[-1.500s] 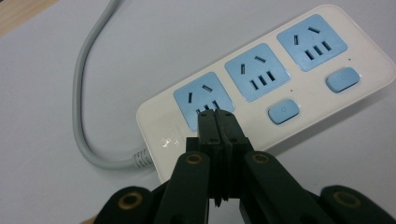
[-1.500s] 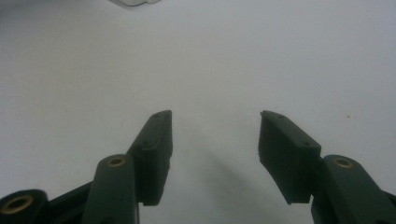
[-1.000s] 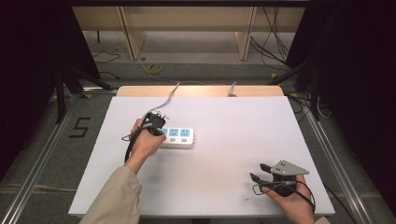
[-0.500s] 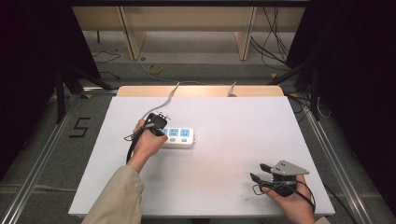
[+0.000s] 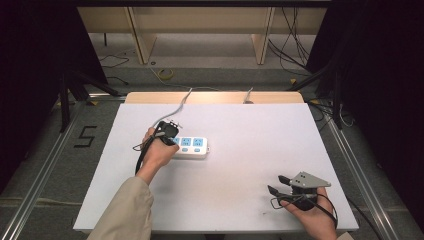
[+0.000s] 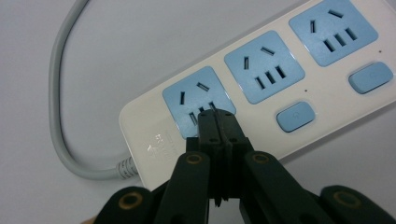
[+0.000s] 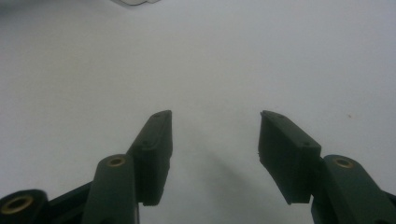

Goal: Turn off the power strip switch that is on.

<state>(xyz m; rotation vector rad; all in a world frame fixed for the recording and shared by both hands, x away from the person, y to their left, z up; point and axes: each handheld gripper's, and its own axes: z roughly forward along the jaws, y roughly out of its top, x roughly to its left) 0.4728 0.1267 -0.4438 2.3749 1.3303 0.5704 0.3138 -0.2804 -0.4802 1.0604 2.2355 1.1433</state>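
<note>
One power strip (image 6: pixel 261 88) lies left of centre on your table (image 5: pixel 250 130): three sockets, two buttons visible up close. Your left gripper (image 6: pixel 217 122), jaws pressed together, tips at the end socket; right gripper (image 7: pixel 215 140) spread over bare table.

Left gripper (image 5: pixel 167 131) (closed) slightly nearer.

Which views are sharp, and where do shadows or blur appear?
High view: bright table, dark surroundings. Left gripper view: power strip sharp, closed gripper slightly soft at the bottom. Right gripper view: gripper blurred, its soft shadow on the table.
</note>
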